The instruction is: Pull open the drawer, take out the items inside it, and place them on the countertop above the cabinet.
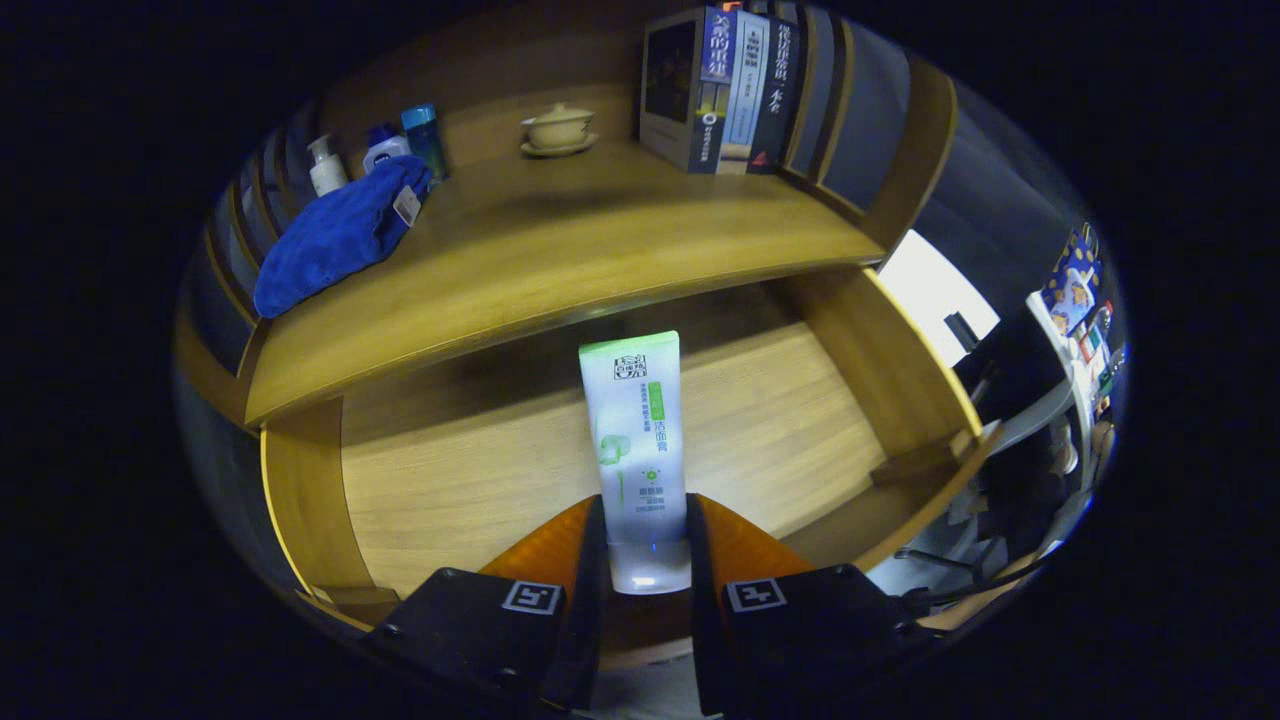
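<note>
A white tube with a green end (635,440) is clamped between my two fingers, and my gripper (646,545) is shut on its capped end. The tube points away from me over the pulled-out wooden drawer (450,470), whose light wood floor lies below it. Whether the tube touches the drawer floor I cannot tell. Beyond the drawer runs the wooden countertop (560,250) above the cabinet. A folded blue towel (335,235) rests on the countertop's left end.
Behind the towel stand three small bottles (380,150). A lidded tea cup on a saucer (558,128) sits at the back middle of the countertop. A row of books (725,90) stands at its back right. The drawer's right wall (880,360) rises beside the tube.
</note>
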### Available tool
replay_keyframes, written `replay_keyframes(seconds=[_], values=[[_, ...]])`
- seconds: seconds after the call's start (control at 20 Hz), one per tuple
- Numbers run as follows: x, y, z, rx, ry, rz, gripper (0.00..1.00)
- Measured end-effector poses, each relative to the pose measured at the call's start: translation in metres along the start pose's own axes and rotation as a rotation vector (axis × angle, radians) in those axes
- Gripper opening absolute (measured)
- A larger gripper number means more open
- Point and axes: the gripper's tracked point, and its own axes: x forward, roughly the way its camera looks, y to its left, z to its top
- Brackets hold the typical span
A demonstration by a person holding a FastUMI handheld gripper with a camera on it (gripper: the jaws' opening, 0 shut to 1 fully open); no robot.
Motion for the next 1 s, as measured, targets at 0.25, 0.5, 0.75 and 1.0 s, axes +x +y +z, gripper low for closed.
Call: replay_keyframes(seconds=[0.25,0.5,0.75,1.0], values=[[-0.032,-0.014,0.005,0.053,-0.055,-0.014,0.46],[-0.049,-0.004,0.063,0.011,-0.195,0.019,0.46],[-0.018,0.029,0.131,-0.11,-0.26,0.106,0.46],[0.026,0.052,0.162,-0.123,-0.238,0.189,0.46]])
